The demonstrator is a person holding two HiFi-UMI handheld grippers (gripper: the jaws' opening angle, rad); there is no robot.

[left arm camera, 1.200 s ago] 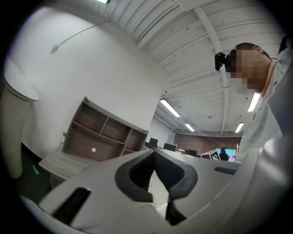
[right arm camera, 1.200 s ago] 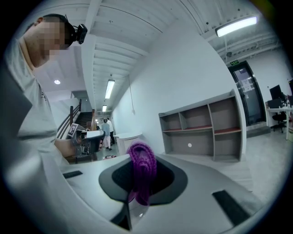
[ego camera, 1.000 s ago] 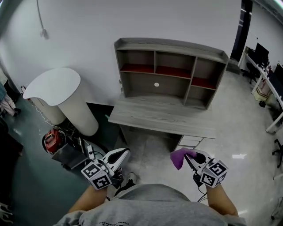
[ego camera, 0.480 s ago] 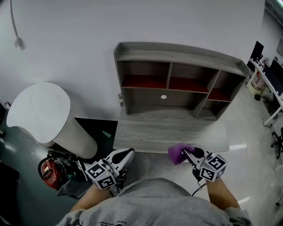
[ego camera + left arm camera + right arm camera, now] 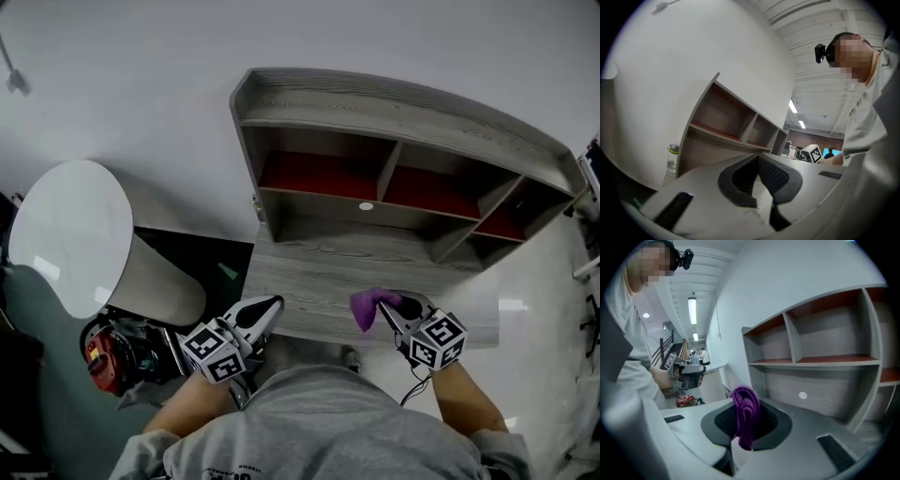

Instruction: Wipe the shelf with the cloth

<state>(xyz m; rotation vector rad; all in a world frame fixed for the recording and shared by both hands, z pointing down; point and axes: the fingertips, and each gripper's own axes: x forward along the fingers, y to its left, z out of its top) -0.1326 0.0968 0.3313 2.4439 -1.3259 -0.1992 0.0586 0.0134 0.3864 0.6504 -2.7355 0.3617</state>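
Right hand-held gripper (image 5: pixel 392 309) pinching crumpled purple cloth (image 5: pixel 366 306) before grey wooden shelf unit (image 5: pixel 394 105), left hand-held gripper (image 5: pixel 266 313) pressed together, empty

I've closed in on the shelf (image 5: pixel 403 103), which fills far more of the head view than a second ago. My right hand-held gripper (image 5: pixel 394 307), with the purple cloth (image 5: pixel 367 307), was over the floor short of the bench (image 5: pixel 309 277); it now hangs over the bench's front edge. My left hand-held gripper (image 5: pixel 269 311) has come up to the bench's front left corner.
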